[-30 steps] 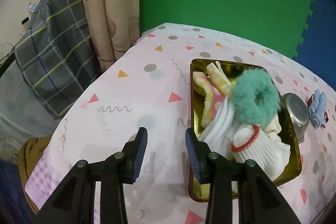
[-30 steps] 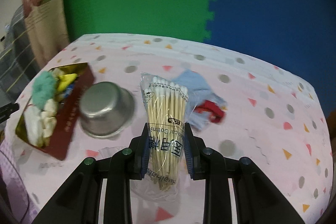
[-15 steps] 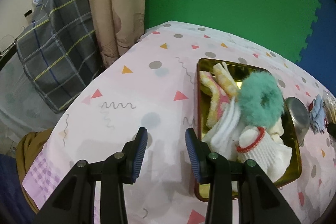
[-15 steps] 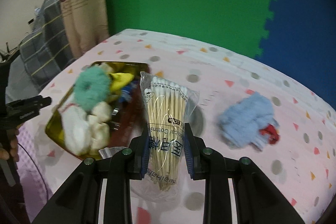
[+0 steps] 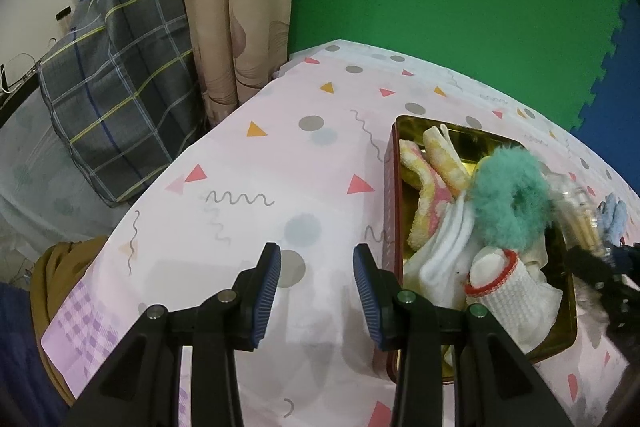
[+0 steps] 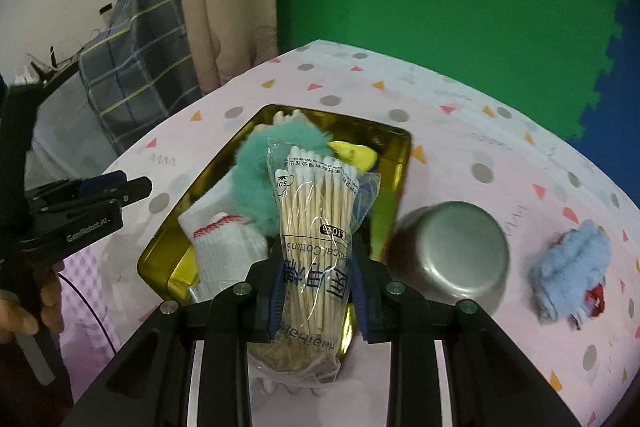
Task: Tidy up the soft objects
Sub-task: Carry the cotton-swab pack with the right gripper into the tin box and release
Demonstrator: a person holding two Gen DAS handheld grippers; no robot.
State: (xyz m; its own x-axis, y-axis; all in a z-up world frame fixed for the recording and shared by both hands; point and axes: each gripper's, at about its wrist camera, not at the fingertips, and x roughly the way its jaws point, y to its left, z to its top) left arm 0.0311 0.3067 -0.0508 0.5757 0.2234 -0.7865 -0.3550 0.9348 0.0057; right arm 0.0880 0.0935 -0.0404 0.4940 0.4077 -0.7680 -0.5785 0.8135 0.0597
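The right gripper is clamped on a clear bag of cotton swabs; the bag stands upright between the pads, directly above the gold tin tray that lies ahead of and below the fingers. The left gripper holds nothing; its jaws stand apart over bare tablecloth, with the tray just beside its right finger.

Progress, as judged from the present layout: the tray already contains a teal fluffy scrunchie, a white sock with a red cuff, a yellow-and-pink sock and a yellow item that cannot be identified; the swab bag is over the tray but not yet released; 1 soft item, a light blue fuzzy cloth with a red part, lies on the table well to the right of the right gripper, beyond an upturned steel bowl; it appears to be the remaining piece.

Surface: a pink tablecloth printed with triangles, dots and squiggles; its near left corner has a lilac check. Room: green and blue foam mats behind the table; a patterned curtain and a grey plaid cloth to the left.
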